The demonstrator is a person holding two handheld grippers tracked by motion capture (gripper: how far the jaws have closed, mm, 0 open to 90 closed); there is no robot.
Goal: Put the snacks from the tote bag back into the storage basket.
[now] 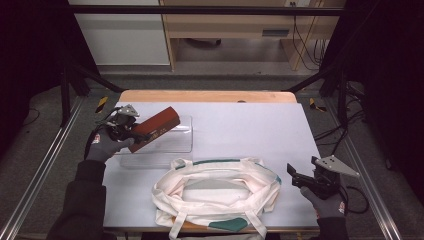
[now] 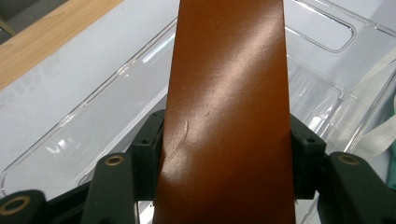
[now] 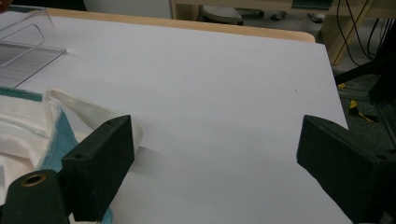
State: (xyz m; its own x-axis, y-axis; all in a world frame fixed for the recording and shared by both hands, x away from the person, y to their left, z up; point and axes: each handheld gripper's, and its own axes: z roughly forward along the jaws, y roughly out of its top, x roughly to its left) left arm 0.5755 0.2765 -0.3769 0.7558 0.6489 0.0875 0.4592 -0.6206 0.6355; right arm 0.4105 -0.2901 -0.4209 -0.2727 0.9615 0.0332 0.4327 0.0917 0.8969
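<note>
A long reddish-brown box (image 1: 156, 128) hangs tilted over a clear plastic bin (image 1: 177, 145) at the table's left. My left gripper (image 1: 134, 136) is shut on the box's near end. In the left gripper view the box (image 2: 229, 112) runs up the middle with a black pad (image 2: 150, 158) pressed on each side, and the clear bin (image 2: 93, 126) lies beneath. A cream tote bag (image 1: 220, 192) with green trim lies open at the front centre. My right gripper (image 1: 294, 176) hovers open to the bag's right; its fingers (image 3: 100, 163) stand wide apart over bare table beside the bag (image 3: 28, 135).
A white sheet (image 1: 250, 130) covers the wooden table (image 1: 210, 96). The clear bin (image 3: 23, 46) shows far left in the right gripper view. Metal frame rails (image 1: 35, 175) run along both sides, and cables (image 1: 360, 195) trail at the right.
</note>
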